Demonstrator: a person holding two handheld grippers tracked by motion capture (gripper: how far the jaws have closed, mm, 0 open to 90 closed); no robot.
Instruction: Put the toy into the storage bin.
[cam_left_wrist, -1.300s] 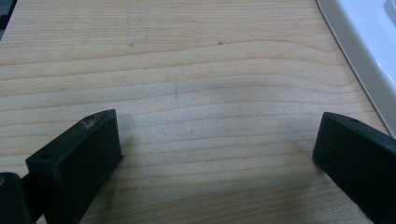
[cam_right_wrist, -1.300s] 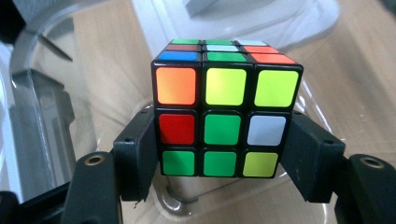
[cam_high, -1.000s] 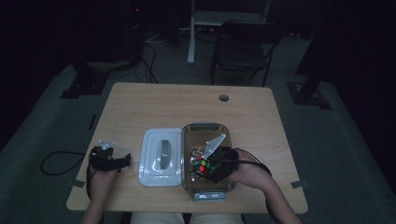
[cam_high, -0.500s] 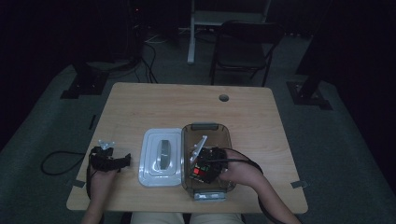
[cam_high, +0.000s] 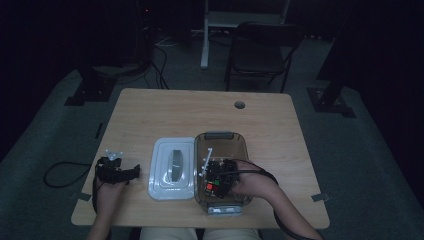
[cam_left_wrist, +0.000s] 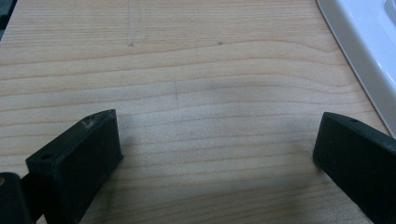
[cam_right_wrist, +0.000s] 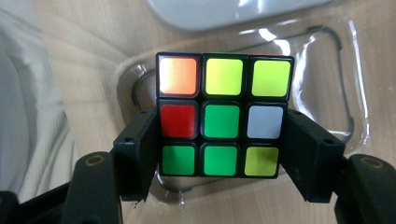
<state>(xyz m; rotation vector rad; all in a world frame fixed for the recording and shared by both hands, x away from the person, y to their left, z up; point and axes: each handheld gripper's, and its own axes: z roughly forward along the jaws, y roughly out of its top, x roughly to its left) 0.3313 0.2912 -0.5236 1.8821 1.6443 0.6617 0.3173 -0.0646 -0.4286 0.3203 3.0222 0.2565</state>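
- Puzzle cube: 1, colour-stickered, clamped between the jaws of the right gripper.
- Clear container: 1, near the table's front edge.
- White lid: 1, on the table just beside the container.
- Grippers: 2; the left gripper is near the table's front-left corner, jaws spread with nothing between them.
- Cable hole in the tabletop: 1, near the far edge.
- Chair: 1, beyond the far edge.

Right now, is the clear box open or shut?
Open. The clear box has no lid on; its white lid lies beside it on the table.
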